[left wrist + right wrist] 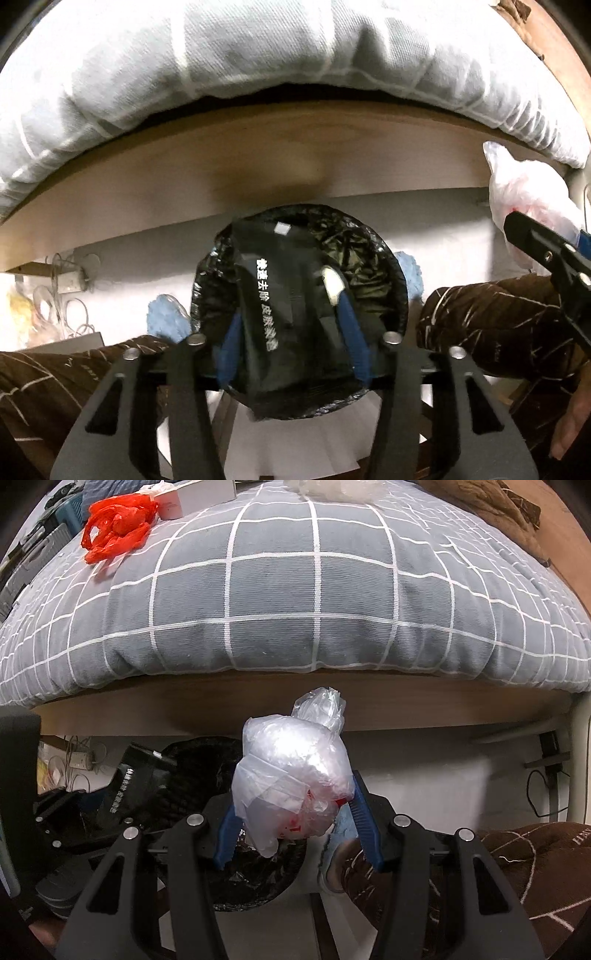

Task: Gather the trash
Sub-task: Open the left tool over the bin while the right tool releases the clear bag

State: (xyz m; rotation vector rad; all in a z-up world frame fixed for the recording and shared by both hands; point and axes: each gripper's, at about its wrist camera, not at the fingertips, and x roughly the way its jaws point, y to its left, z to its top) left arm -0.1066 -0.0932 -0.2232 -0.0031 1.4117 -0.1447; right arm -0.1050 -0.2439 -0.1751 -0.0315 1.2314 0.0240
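My left gripper (pixel 291 325) is shut on a black pouch with white lettering (pixel 284 306) and holds it over a round bin lined with a black bag (pixel 373 258). My right gripper (pixel 295 819) is shut on a crumpled clear plastic bag with red print (pixel 291 775), held above the same bin (pixel 258 878). The right gripper and its bag show at the right edge of the left wrist view (pixel 524 206). The left gripper with the pouch shows at the left of the right wrist view (pixel 129 786). A red plastic bag (pixel 118 528) lies on the bed.
A bed with a grey checked quilt (pixel 295 602) on a wooden frame (pixel 258 177) fills the far side. The person's legs in brown patterned trousers (pixel 491 325) flank the bin. A power strip and cables (pixel 70 288) lie under the bed at left. Boxes (pixel 199 494) sit on the bed.
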